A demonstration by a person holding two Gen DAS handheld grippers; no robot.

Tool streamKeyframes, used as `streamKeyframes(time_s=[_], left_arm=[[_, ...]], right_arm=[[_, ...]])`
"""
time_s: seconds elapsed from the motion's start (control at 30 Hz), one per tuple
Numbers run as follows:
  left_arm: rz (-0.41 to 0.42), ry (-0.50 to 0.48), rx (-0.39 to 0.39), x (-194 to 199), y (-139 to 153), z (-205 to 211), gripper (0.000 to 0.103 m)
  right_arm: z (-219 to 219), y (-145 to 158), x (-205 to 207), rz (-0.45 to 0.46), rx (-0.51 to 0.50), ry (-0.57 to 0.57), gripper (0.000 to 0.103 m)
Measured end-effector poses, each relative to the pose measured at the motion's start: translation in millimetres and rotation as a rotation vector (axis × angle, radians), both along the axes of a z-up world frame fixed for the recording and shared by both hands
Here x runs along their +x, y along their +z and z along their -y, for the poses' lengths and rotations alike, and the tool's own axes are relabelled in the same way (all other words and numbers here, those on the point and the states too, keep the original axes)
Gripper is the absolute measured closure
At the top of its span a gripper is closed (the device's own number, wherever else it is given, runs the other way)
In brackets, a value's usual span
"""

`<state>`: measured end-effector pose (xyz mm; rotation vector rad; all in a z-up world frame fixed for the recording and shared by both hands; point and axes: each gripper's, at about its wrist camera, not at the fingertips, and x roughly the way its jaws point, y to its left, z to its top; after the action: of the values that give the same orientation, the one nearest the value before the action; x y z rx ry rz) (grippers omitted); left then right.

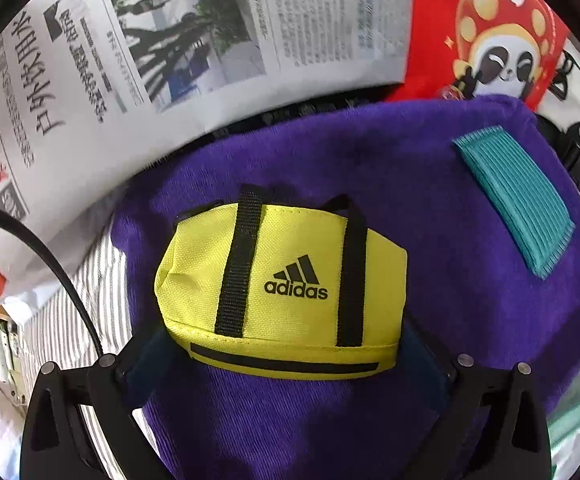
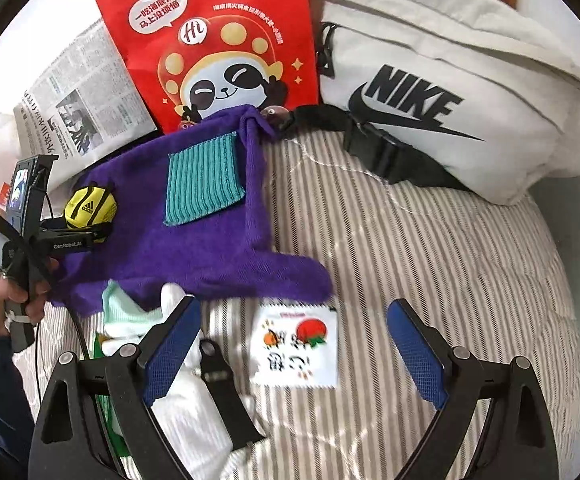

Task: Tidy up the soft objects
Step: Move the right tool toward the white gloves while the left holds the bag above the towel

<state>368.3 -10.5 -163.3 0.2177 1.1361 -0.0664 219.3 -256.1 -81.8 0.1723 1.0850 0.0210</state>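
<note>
Right wrist view is filled by a striped bedsheet (image 2: 429, 240), with a white Nike waist bag (image 2: 469, 92) at the upper right, a red panda bag (image 2: 218, 40) and a newspaper (image 2: 82, 104) at the upper left. A purple cloth (image 2: 210, 232) is spread in the middle. The right gripper (image 2: 293, 344) is held wide open and empty above a small white packet (image 2: 295, 350). At the left edge, the left gripper (image 2: 94, 224) is held by a hand (image 2: 14, 300) and is closed on a yellow Adidas mini bag (image 1: 286, 288) over the cloth.

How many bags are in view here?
3. A small yellow Adidas bag in the left tongs; a red paper bag at the back; a white Nike waist bag at back right. Others may be hidden.
</note>
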Motion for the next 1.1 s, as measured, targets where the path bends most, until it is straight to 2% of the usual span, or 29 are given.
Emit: streamKeyframes(time_s=[0.2, 0.4, 0.5, 0.67, 0.9, 0.97, 1.1], left_arm=[[-0.059, -0.011, -0.039, -5.6, -2.8, 0.4, 0.0], [-0.043, 0.017, -0.055, -0.4, -0.1, -4.8, 0.0], [-0.047, 0.024, -0.06, -3.7, 0.9, -9.6, 0.0], [-0.052, 0.045, -0.118, -13.4, 1.6, -26.9, 0.0], [-0.006, 0.06, -0.171, -29.7, 6.9, -36.7, 0.0], [0.007, 0.06, -0.183, -50.9, 10.4, -36.9, 0.0], [0.021, 0.065, -0.207, -65.5, 5.5, -52.7, 0.0]], right_arm=[[3.8, 13.8, -22.6, 0.035, 0.041, -0.002, 0.01], [-0.5, 22.7, -41.4, 0.058, 0.048, 0.018, 0.01], [-0.2, 19.9, -45.1, 0.054, 0.059, 0.016, 0.01], [-0.8, 12.2, -47.2, 0.043, 0.069, 0.014, 0.01], [-4.8, -0.1, -48.3, 0.019, 0.083, 0.024, 0.01], [-5.6, -3.0, -48.7, 0.013, 0.077, 0.025, 0.01], [-6.0, -8.8, -48.4, 0.001, 0.087, 0.021, 0.01]])
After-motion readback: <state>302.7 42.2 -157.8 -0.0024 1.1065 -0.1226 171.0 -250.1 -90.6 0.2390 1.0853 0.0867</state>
